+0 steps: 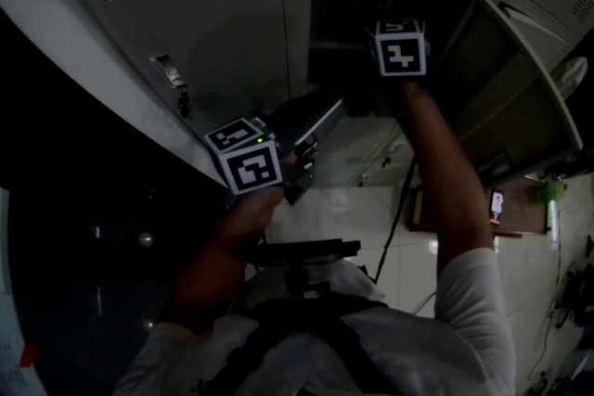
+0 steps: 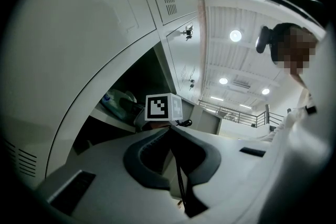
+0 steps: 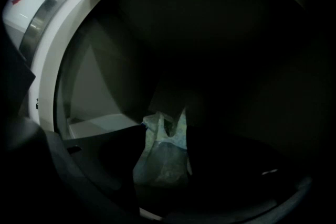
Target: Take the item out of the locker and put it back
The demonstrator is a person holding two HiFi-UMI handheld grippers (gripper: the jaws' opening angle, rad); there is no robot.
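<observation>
A pale blue-green plastic packet (image 3: pixel 161 162) stands on the shelf inside the dark open locker compartment (image 1: pixel 371 14). My right gripper (image 3: pixel 165 131) reaches into that compartment. Its two dark jaws stand either side of the packet and the gripper is open, not pressing it. The head view shows only its marker cube (image 1: pixel 401 48) at the compartment's mouth. In the left gripper view that same cube (image 2: pixel 163 107) hangs just right of the packet (image 2: pixel 118 103). My left gripper (image 2: pixel 169 130) stays outside and lower, with its cube (image 1: pixel 249 164) below the lockers. It is shut, tips together, holding nothing.
The compartment's door (image 1: pixel 506 74) hangs open on the right. Closed locker doors (image 1: pixel 209 32) flank it on the left, one with a key in its lock (image 1: pixel 173 79). A black cable (image 2: pixel 179 178) crosses in front of the left jaws. Pale tiled floor (image 1: pixel 353 209) lies below.
</observation>
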